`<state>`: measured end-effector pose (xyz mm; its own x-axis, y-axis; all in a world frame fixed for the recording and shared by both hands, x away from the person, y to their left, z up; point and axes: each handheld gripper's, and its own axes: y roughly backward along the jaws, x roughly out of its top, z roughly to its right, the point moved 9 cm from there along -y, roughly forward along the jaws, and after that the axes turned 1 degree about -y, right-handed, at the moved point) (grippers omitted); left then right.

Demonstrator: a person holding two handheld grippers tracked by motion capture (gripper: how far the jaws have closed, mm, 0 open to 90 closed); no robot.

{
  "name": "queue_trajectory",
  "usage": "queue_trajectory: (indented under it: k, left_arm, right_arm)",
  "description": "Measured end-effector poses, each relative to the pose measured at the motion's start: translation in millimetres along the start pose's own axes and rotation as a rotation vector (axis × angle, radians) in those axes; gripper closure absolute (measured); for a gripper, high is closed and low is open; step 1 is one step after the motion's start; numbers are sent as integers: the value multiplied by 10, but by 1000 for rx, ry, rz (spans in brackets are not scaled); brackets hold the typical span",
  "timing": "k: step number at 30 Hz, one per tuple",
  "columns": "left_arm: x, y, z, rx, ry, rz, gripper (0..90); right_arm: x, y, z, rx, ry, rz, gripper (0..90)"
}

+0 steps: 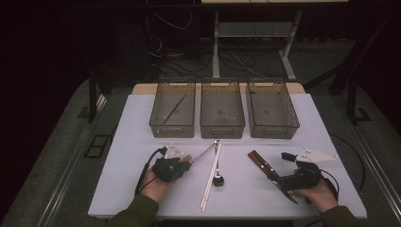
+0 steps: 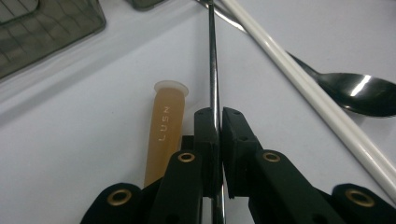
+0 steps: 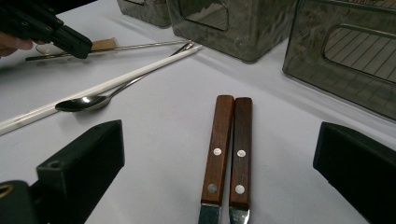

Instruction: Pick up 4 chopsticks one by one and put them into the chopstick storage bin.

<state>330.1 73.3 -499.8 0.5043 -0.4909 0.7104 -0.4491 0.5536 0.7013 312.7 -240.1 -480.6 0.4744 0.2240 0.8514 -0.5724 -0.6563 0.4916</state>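
My left gripper (image 1: 187, 164) (image 2: 218, 114) is shut on a thin metal rod (image 2: 213, 65) that runs up and right across the table to about (image 1: 208, 149). A tan tube (image 2: 163, 126) lies just left of its jaws. Beside the rod lie a pair of white chopsticks (image 1: 210, 177) (image 2: 308, 88) and a dark metal spoon (image 1: 217, 179) (image 2: 359, 93). My right gripper (image 1: 279, 177) (image 3: 219, 135) stands wide open, a jaw on either side of two wooden-handled knives (image 1: 261, 161) (image 3: 236, 140) that lie side by side without touching them.
Three dark mesh bins (image 1: 222, 113) stand in a row at the back of the white table (image 1: 312, 142); the left bin (image 1: 172, 113) holds a thin rod. In the right gripper view the left gripper (image 3: 70, 39) shows at the upper left.
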Motion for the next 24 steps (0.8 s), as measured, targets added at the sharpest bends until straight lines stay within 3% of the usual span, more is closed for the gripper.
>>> queue_trajectory:
  k: [7, 24]
  left_arm:
    - [8, 65, 26, -37, -3, 8, 849]
    - [63, 172, 95, -96, -56, 10, 848]
  right_arm:
    - [2, 3, -5, 1, 3, 3, 21]
    - [-6, -20, -32, 16, 15, -6, 21]
